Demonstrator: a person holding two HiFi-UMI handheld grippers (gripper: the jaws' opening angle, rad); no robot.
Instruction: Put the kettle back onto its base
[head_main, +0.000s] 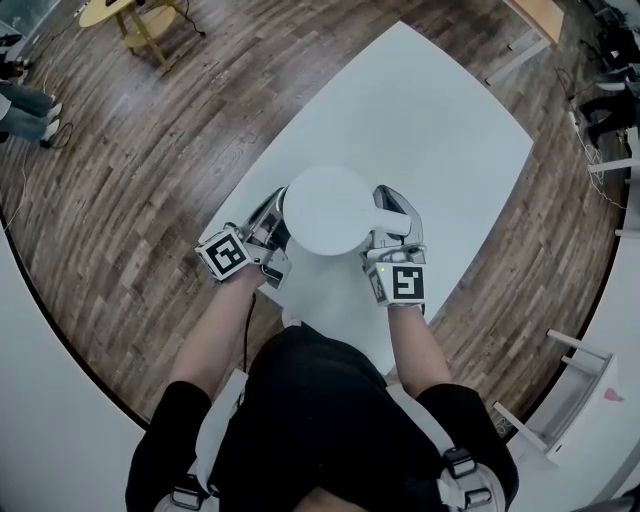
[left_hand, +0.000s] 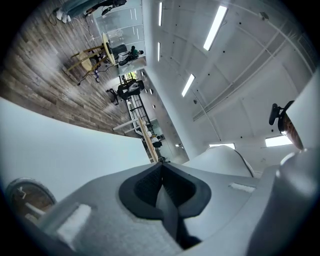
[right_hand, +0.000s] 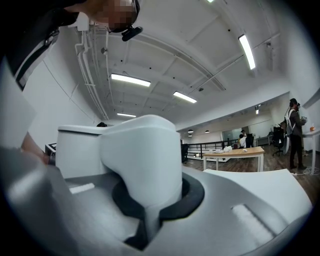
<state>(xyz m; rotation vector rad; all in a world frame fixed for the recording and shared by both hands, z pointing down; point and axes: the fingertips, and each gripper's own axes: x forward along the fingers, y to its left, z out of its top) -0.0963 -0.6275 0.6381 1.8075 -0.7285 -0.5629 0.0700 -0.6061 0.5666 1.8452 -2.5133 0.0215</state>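
The white kettle stands on the white table, seen from above as a round lid with its handle to the right. My right gripper is shut on that handle; in the right gripper view the handle fills the jaws and the kettle body rises to its left. My left gripper is shut and holds nothing, close against the kettle's left side. In the left gripper view its pads meet, and a white rounded shape lies beyond. No base shows in any view.
Wood floor surrounds the table, whose near edge runs just under my arms. A yellow stool stands far left and a white rack at the lower right. A wooden table and a standing person are far off.
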